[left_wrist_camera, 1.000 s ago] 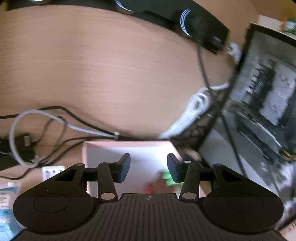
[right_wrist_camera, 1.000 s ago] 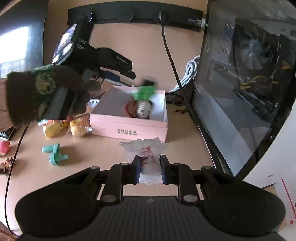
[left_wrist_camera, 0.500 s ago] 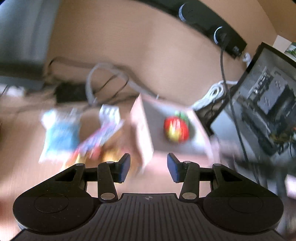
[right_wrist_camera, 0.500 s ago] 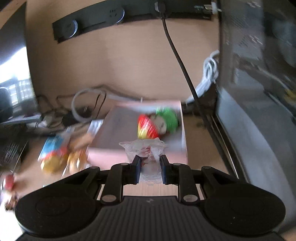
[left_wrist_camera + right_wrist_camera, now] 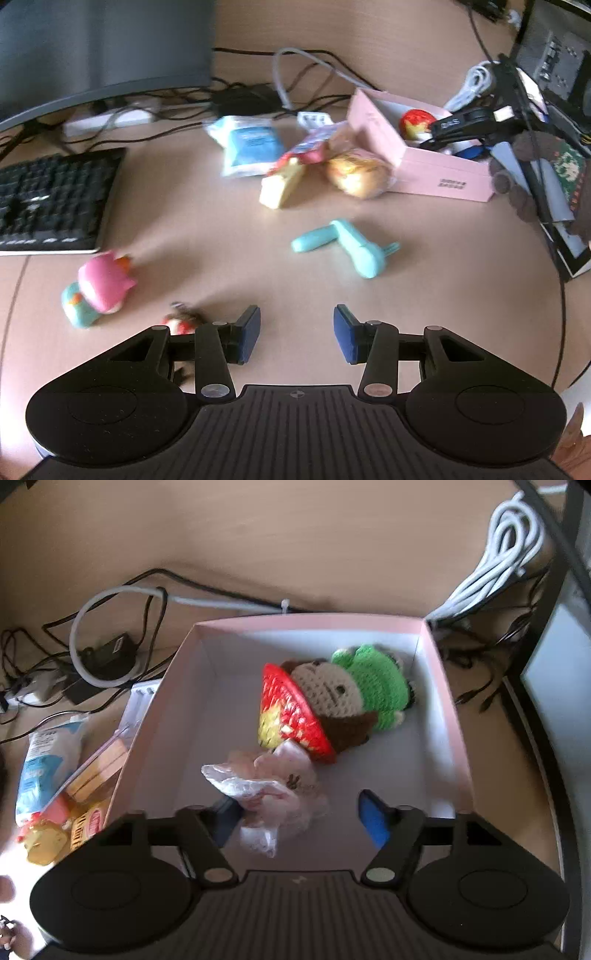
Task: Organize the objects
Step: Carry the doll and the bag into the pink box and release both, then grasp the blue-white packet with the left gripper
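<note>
Right wrist view looks down into the pink box (image 5: pixel 448 716). The right tool (image 5: pixel 299 818) hangs over the near end of the box. Its jaws are opening. A crinkly bag (image 5: pixel 273 794) sits between them, inside the box. One pad is close by the bag, maybe touching it, and the other pad stands clear, so nothing is squeezed. A knitted doll (image 5: pixel 332 698) with a red hat and green body lies in the box too, just past the bag and touching it.

Snacks sit on the surface (image 5: pixel 258 535) just outside the left wall of the box: a blue pouch (image 5: pixel 44 760) and some yellow packs (image 5: pixel 44 842). Wires (image 5: pixel 110 635) lie behind the box, and a white coiled cord (image 5: pixel 509 542) is past its right corner.

Left wrist view shows the left tool (image 5: pixel 297 334) partly open with nothing between its pads. It hovers over bare surface, well away from the box (image 5: pixel 443 173). A teal toy (image 5: pixel 354 247) lies between the tool and the box. A pink toy (image 5: pixel 99 291) lies far to the left of the box, near a keyboard (image 5: pixel 48 199). A small red thing (image 5: pixel 181 323) peeks out beside the left finger. It is too blurry to name. A round bun (image 5: pixel 354 175) touches the box, with a yellow wedge (image 5: pixel 280 186) next to it.
</note>
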The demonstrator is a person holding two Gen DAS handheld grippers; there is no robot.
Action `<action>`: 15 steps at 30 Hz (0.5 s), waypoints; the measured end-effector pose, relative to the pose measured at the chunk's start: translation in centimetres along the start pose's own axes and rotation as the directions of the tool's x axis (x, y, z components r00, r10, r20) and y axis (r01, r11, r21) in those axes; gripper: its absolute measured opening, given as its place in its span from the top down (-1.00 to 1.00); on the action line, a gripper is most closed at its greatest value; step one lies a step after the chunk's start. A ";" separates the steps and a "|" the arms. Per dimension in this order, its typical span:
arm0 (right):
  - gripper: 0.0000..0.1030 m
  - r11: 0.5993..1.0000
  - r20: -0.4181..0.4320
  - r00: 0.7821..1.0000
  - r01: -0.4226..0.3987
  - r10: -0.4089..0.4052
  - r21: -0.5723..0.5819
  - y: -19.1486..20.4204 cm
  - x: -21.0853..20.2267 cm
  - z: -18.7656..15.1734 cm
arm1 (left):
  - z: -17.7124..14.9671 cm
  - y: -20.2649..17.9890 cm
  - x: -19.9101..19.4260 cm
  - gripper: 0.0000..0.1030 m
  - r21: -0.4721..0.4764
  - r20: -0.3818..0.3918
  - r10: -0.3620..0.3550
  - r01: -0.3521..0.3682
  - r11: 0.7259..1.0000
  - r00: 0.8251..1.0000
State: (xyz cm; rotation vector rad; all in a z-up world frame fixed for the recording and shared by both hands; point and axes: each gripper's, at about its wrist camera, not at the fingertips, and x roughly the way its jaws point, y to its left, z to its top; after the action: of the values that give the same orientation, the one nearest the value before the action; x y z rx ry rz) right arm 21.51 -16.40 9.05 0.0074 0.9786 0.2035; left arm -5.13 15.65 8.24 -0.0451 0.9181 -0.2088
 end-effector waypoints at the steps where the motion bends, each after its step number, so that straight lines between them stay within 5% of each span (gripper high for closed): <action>1: -0.50 1.000 0.016 1.000 0.000 0.000 -0.004 0.3 -0.4 -0.1 | -0.1 0.5 -0.3 0.07 -0.003 0.006 0.007 -0.007 1.000 1.000; 5: -0.64 0.998 0.151 0.988 0.044 -0.037 -0.044 2.0 -3.8 -1.0 | -0.4 1.8 -1.7 0.07 0.027 0.055 0.017 -0.018 0.999 0.998; 10: -1.00 0.990 0.340 0.940 0.053 -0.006 -0.130 5.2 -9.5 -3.4 | 1.4 4.4 -2.2 0.07 -0.062 0.116 -0.018 0.025 0.998 0.993; 15: -1.00 0.981 0.303 0.951 -0.007 0.067 -0.195 7.9 -11.4 -7.8 | 6.0 6.6 0.9 0.07 -0.250 0.121 -0.073 0.102 0.963 0.990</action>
State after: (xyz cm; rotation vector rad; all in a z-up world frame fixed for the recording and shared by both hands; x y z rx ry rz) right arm 7.60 -11.30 14.81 -0.1161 0.6434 0.3206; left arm 1.17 21.66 10.32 -0.3342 0.8284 -0.1673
